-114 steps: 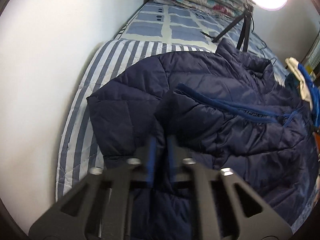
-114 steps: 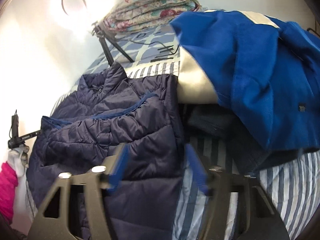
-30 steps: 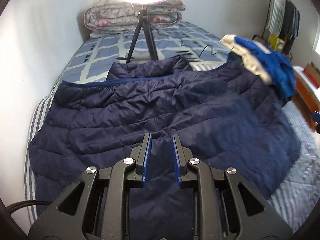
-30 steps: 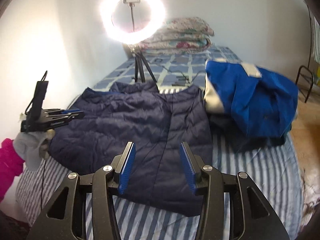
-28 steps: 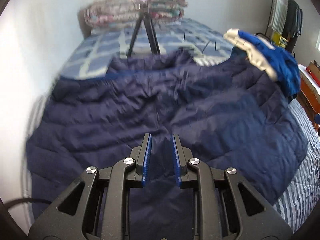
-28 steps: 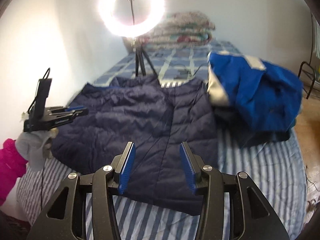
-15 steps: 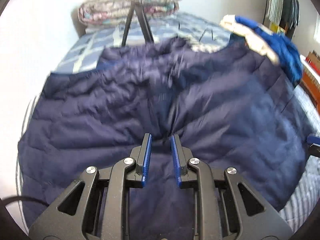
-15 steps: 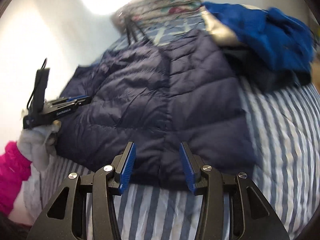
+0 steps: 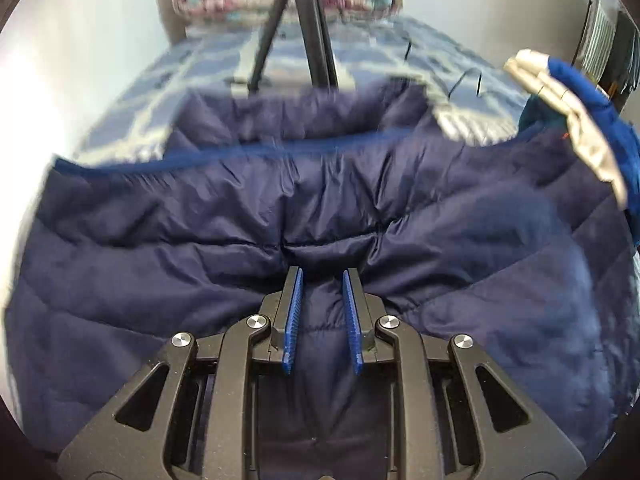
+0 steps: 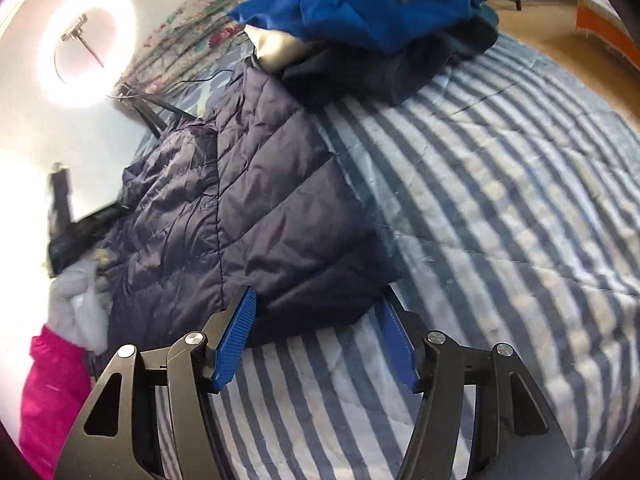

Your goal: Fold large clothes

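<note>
The navy puffer jacket [image 9: 320,208] is spread flat across the striped bedspread [image 10: 500,200], collar end toward the far side by the ring light [image 10: 86,46] and its tripod [image 9: 304,24]. The left gripper [image 9: 320,276] is pinched onto a bunched ridge of the jacket's quilting near the middle, narrow gap, fabric puckered right between the blue pads. The right gripper [image 10: 316,300] is down at the jacket's near right corner, jaws opening, with the hem edge sitting between them; looks like the pads aren't pressing on it, though the view is blurry there. A heap of blue clothes [image 10: 360,4] sits far right, touching the jacket's far edge. A pink sleeve [image 10: 52,392] shows at near left.
</note>
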{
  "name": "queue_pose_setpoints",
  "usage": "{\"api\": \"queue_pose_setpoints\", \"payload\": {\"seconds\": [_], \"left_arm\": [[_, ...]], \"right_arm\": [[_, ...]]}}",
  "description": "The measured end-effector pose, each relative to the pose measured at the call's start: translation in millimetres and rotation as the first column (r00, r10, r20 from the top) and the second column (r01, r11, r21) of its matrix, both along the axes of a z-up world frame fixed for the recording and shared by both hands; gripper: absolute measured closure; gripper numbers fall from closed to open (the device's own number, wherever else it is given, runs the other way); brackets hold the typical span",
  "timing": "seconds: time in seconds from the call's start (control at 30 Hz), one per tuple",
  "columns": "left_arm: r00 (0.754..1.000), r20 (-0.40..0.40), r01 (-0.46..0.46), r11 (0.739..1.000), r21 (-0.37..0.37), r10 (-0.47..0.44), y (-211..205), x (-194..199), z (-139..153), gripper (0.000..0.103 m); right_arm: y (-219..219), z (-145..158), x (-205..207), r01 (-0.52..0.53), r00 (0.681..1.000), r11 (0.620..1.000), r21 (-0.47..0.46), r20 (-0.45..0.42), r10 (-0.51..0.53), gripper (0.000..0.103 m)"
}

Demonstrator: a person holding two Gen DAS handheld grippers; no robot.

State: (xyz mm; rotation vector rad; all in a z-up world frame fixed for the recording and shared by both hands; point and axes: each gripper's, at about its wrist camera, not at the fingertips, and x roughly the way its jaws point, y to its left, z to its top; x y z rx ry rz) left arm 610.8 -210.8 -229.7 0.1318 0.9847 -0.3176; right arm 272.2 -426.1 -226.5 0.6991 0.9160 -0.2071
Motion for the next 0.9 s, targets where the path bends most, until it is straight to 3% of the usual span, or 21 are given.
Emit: {"api": "queue_pose_setpoints", "payload": {"seconds": [0.13, 0.23, 0.37, 0.43, 0.47, 0.5, 0.6, 0.7, 0.8, 0.9], "left_arm": [[0.999, 0.031, -0.013, 1.000, -0.015, 0.014, 11, -6, 15, 0.083], [0.996, 0.093, 0.015, 0.999, -0.042, -0.011, 31, -39, 49, 0.083], [0.992, 0.111, 0.070, 0.994, -0.079, -0.061, 48, -102, 69, 0.083], [0.993, 0.083, 0.088, 0.991, -0.097, -0.080, 50, -130, 64, 0.083], [0.994, 0.071, 0.092, 0.991, -0.097, -0.085, 49, -140, 59, 0.083], [0.993, 0.065, 0.100, 0.992, -0.080, -0.095, 46, -151, 50, 0.083], [0.995, 0.016, 0.100, 0.993, -0.057, -0.100, 34, -164, 22, 0.083], [0.996, 0.017, 0.090, 0.995, -0.045, -0.089, 32, -167, 7, 0.083], [0.998, -0.050, 0.030, 0.993, -0.111, -0.035, 46, -169, 21, 0.083], [0.999, -0.019, 0.046, 0.989, -0.138, -0.049, 65, -194, 55, 0.083]], "right_arm": [[-5, -13, 4, 0.056, 0.998, 0.996, 0.075, 0.009, -0.057, 0.042], [-4, -15, 9, 0.068, 0.997, 0.995, 0.070, 0.037, -0.071, 0.042], [-4, -17, 17, 0.089, 0.993, 0.993, 0.080, 0.071, -0.094, 0.042], [-3, -15, 20, 0.102, 0.991, 0.991, 0.083, 0.083, -0.109, 0.059], [-2, -14, 22, 0.094, 0.991, 0.992, 0.081, 0.088, -0.101, 0.075], [0, -11, 24, 0.080, 0.992, 0.994, 0.074, 0.093, -0.087, 0.083], [11, 6, 27, 0.051, 0.992, 0.999, -0.006, 0.112, -0.050, 0.092], [25, 30, 31, 0.024, 0.990, 0.996, -0.087, 0.139, -0.012, 0.094], [40, 52, 36, -0.005, 0.988, 0.987, -0.160, 0.154, 0.030, 0.095], [56, 74, 41, -0.042, 0.982, 0.974, -0.222, 0.170, 0.081, 0.095]]}}
